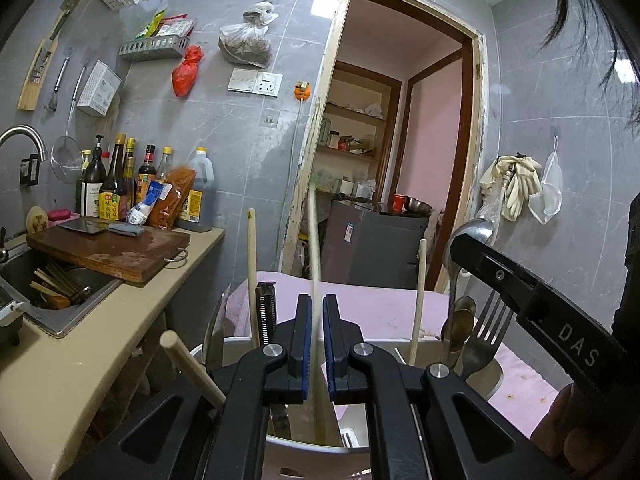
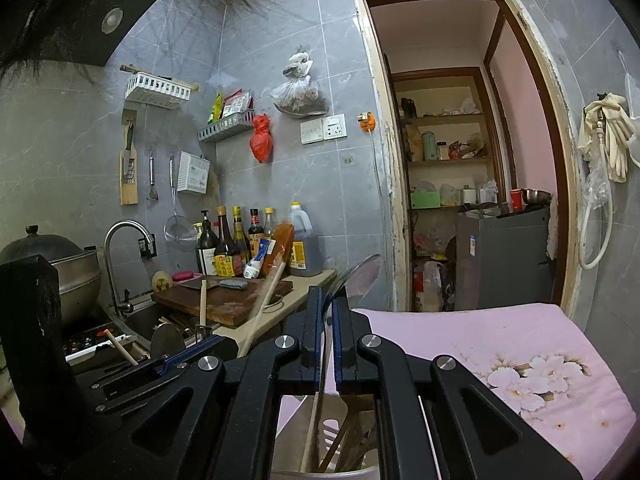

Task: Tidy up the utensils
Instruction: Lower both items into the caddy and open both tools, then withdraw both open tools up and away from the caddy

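Mid-task. Left tool (image 1: 317,312) is nearly closed on a chopstick (image 1: 314,240) standing in the white holder (image 1: 492,372); right tool (image 2: 328,312) is nearly closed on a spoon (image 2: 360,276) above it. Fork (image 1: 486,332) and more spoons already sit inside. Loose chopsticks remain in the sink (image 1: 80,280). Tools crowd each other over the holder.

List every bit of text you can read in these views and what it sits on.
"DAS" in pale letters on the right claw, on its black arm.
Sauce bottles: labels too small and blurred to read.
White box on the wall: print unreadable.
Fridge sticker: unreadable.
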### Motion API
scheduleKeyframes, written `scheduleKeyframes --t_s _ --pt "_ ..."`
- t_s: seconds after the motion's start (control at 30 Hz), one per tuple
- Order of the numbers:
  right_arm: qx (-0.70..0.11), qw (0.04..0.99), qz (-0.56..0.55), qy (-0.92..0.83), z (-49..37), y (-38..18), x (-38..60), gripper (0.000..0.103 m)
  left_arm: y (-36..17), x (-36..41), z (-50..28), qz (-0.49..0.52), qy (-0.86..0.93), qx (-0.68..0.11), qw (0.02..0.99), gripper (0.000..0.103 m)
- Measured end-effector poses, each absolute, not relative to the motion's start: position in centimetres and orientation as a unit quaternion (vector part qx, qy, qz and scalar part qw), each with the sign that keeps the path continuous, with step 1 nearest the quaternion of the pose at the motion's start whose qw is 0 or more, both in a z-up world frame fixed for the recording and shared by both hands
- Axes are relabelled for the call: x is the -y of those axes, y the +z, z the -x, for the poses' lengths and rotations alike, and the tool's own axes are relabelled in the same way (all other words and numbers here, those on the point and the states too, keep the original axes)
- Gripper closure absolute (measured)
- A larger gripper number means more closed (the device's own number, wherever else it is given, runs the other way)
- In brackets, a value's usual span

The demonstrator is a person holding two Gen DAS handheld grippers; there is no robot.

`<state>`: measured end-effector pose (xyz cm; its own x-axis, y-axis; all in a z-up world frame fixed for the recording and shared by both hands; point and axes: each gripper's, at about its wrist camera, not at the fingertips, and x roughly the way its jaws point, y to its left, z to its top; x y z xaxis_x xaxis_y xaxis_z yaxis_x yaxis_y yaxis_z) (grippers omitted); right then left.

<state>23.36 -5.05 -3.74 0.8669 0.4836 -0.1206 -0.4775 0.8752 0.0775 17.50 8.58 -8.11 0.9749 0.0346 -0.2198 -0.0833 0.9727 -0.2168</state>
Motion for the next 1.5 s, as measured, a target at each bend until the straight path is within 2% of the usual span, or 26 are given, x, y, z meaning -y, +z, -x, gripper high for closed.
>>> scheduleKeyframes --t_s 0.2,0.27,0.3,0.6,0.73,0.87,0.97,1.1,1.17,1.23,1.3,1.4,1.5 --pt "-0.066 0.967 -0.025 0.244 -23.3 -3.5 5.3 0.09 -7.9 -8.5 -17.5 0.117 0.021 -0.107 0.987 0.084" --pt "-0.061 0.968 -0.028 0.242 -23.1 -3.3 5.4 0.079 -7.7 -8.6 -17.5 0.12 0.021 -0.105 0.987 0.083" --pt "-0.057 0.968 -0.03 0.242 -23.0 -3.2 5.5 0.078 -7.5 -8.6 -17.5 0.12 0.022 -0.104 0.987 0.083" --pt "-0.038 0.974 -0.038 0.222 -21.9 -0.9 6.4 0.076 -5.3 -9.2 -17.0 0.116 0.019 -0.092 0.989 0.075" --pt "-0.034 0.977 -0.043 0.207 -21.2 0.1 7.2 0.071 -4.0 -9.3 -16.7 0.115 0.015 -0.085 0.99 0.069" --pt "-0.034 0.98 -0.051 0.19 -20.4 1.5 8.2 0.07 -2.3 -9.4 -16.2 0.108 0.011 -0.081 0.991 0.067" --pt "-0.035 0.981 -0.057 0.181 -19.7 2.5 9.0 0.061 -1.1 -9.3 -15.5 0.1 0.011 -0.077 0.992 0.061" --pt "-0.044 0.982 -0.062 0.171 -18.5 3.8 10.5 0.051 0.7 -9.2 -14.1 0.1 0.021 -0.074 0.992 0.048" --pt "-0.048 0.983 -0.062 0.166 -17.9 4.4 11.3 0.042 1.4 -8.9 -13.5 0.098 0.027 -0.076 0.992 0.039" --pt "-0.052 0.983 -0.06 0.164 -17.2 4.8 12.2 0.036 2.2 -8.6 -12.5 0.099 0.035 -0.082 0.991 0.019" --pt "-0.06 0.983 -0.057 0.163 -16.4 5.2 13.0 0.03 2.6 -8.3 -11.9 0.104 0.038 -0.091 0.99 0.011" --pt "-0.08 0.982 -0.053 0.16 -15.4 5.4 14.3 0.024 3.1 -7.7 -10.6 0.114 0.042 -0.117 0.986 0.002" --pt "-0.107 0.98 -0.054 0.159 -14.0 5.3 16.1 0.015 3.2 -6.7 -8.9 0.121 0.049 -0.143 0.981 0.001"
